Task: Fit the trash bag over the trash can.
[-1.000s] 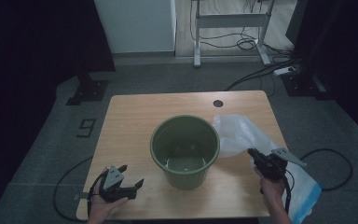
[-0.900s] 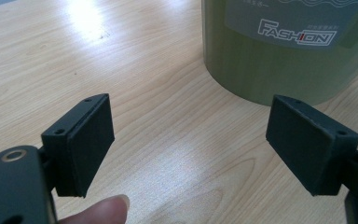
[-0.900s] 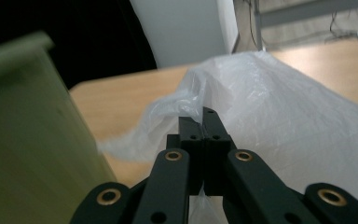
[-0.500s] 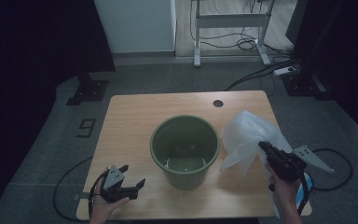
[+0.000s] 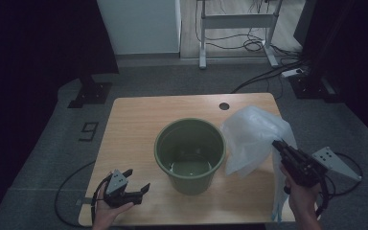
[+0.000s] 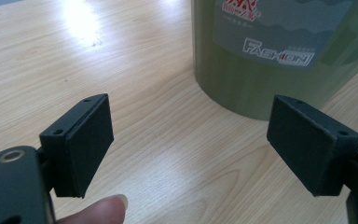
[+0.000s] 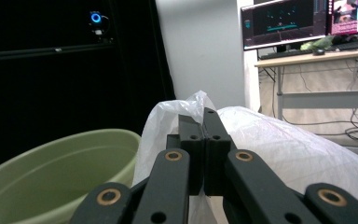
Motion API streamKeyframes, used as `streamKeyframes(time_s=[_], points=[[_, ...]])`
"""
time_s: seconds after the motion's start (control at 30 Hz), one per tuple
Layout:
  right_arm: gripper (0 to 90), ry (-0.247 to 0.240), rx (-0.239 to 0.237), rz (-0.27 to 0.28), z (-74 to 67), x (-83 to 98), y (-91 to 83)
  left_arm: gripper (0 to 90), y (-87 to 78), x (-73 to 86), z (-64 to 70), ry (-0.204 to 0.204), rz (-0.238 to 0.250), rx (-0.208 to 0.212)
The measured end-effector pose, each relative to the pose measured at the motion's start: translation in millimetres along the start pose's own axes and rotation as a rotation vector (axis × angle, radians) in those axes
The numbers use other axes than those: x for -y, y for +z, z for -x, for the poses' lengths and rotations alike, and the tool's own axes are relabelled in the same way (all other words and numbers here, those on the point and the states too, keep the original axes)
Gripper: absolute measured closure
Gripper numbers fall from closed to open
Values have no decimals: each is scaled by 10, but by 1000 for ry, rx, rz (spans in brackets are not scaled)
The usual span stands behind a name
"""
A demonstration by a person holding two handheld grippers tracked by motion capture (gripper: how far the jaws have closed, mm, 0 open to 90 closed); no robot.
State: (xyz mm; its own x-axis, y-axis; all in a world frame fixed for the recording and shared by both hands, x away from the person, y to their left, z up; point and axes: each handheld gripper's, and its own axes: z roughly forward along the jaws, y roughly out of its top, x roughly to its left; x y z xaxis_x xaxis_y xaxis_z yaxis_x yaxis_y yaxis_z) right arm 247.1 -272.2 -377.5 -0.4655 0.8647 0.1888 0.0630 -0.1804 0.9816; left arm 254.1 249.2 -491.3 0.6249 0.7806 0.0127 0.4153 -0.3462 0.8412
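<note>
Seemingly bag [image 7: 279, 154] between right tongs [image 7: 204, 116].

bucket [image 6: 261, 60] label: "FASHION" | floor mat [image 5: 72, 139], left of table [image 5: 134, 124]: "9"

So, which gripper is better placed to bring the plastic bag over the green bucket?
Right: the right gripper is already shut on the plastic bag beside the green bucket; the left gripper rests open, holding nothing.
</note>
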Motion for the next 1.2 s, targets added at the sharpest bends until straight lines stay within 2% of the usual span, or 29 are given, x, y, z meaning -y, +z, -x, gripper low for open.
streamKeyframes(time_s=[0.13,0.27,0.53,0.77,1.03,1.2], points=[[884,13,-4,19,-13,-115,-8,144,15,-7,32,10,-6,0],[884,48,-2,50,-54,-211,-3,145,26,-5,34,-4,-18,-6],[884,32,-10,110,-199,-424,0,146,42,15,10,-27,-29,-16],[884,34,-30,152,-306,-623,-5,147,98,15,51,-16,-49,-14],[884,-4,-82,159,-583,-811,149,147,131,28,56,-15,-66,-20],[884,-17,-117,137,-751,-769,277,148,115,34,38,-21,-63,-23]])
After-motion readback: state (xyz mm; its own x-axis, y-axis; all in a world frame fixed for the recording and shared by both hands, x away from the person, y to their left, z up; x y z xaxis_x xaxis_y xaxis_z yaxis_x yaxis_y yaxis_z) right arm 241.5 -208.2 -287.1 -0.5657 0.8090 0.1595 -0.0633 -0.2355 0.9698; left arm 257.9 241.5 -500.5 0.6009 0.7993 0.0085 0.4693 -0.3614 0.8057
